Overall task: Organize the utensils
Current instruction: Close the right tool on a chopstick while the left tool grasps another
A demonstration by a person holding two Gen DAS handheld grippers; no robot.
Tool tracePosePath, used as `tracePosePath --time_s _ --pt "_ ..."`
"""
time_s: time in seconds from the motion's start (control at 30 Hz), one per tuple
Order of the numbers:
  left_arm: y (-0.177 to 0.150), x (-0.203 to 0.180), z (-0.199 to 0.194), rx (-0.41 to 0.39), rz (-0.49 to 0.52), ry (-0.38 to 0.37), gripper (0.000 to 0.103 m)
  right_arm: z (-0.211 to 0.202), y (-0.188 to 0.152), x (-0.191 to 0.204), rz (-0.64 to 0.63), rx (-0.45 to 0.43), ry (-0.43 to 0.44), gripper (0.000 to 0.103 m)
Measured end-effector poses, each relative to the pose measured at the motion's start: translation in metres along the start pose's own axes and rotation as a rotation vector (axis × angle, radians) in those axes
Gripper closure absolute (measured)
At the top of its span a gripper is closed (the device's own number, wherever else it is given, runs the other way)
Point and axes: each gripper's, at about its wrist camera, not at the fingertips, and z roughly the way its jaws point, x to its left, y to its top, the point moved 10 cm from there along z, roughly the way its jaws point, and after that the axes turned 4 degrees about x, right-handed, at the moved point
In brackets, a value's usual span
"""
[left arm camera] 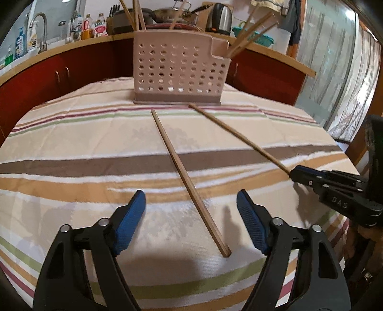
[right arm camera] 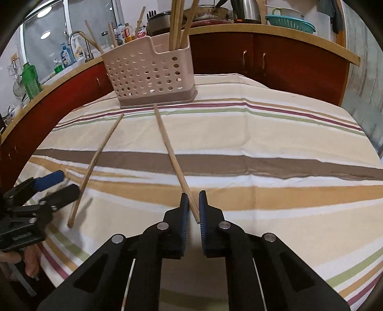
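A pink perforated utensil holder (left arm camera: 180,69) stands at the far side of the striped tablecloth, with several wooden chopsticks in it; it also shows in the right wrist view (right arm camera: 148,74). One chopstick (left arm camera: 189,181) lies on the cloth between the fingers of my open left gripper (left arm camera: 191,208). My right gripper (right arm camera: 193,205) is shut on the near end of a second chopstick (right arm camera: 170,150), whose far tip lies near the holder's base. In the left wrist view the right gripper (left arm camera: 293,172) grips that chopstick (left arm camera: 239,136). In the right wrist view the left gripper (right arm camera: 69,183) is beside the loose chopstick (right arm camera: 95,162).
The striped tablecloth (left arm camera: 83,155) covers the table. Behind it runs a red cabinet with a wooden counter (right arm camera: 275,31) carrying bottles, a kettle (left arm camera: 220,18), pans and a teal colander (right arm camera: 290,24). A faucet (left arm camera: 42,28) stands at the far left.
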Motion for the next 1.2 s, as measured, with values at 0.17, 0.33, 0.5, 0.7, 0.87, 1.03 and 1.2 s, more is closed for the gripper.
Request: tracePosePath --time_s 0.17,0.33,0.5,0.7,0.87,1.03,1.2 --pt "-0.01 0.01 0.003 0.021 0.062 0.069 0.045 -0.01 -0.012 0.01 -0.007 -0.003 0.022 0.095" --pt "-0.014 0.043 -0.006 0.026 0.007 0.113 0.046 -0.016 -0.02 0.022 -0.023 -0.014 0.036 0.096" --pt "-0.019 0.057 -0.014 0.031 -0.012 0.117 0.055 -0.015 -0.022 0.024 -0.016 -0.022 0.046 0.096" --pt "-0.025 0.043 -0.018 0.012 0.046 0.084 0.071 -0.016 -0.024 0.024 0.025 -0.044 0.061 0.095" --pt "-0.028 0.034 -0.019 0.007 0.08 0.043 0.096 -0.018 -0.026 0.029 0.018 -0.041 0.074 0.096" --pt "-0.024 0.04 -0.029 -0.028 0.055 0.028 0.097 -0.034 -0.019 0.033 0.005 -0.087 0.066 0.096" --pt "-0.003 0.049 -0.057 -0.122 0.034 0.035 0.097 -0.06 -0.002 0.036 -0.006 -0.159 0.058 0.096"
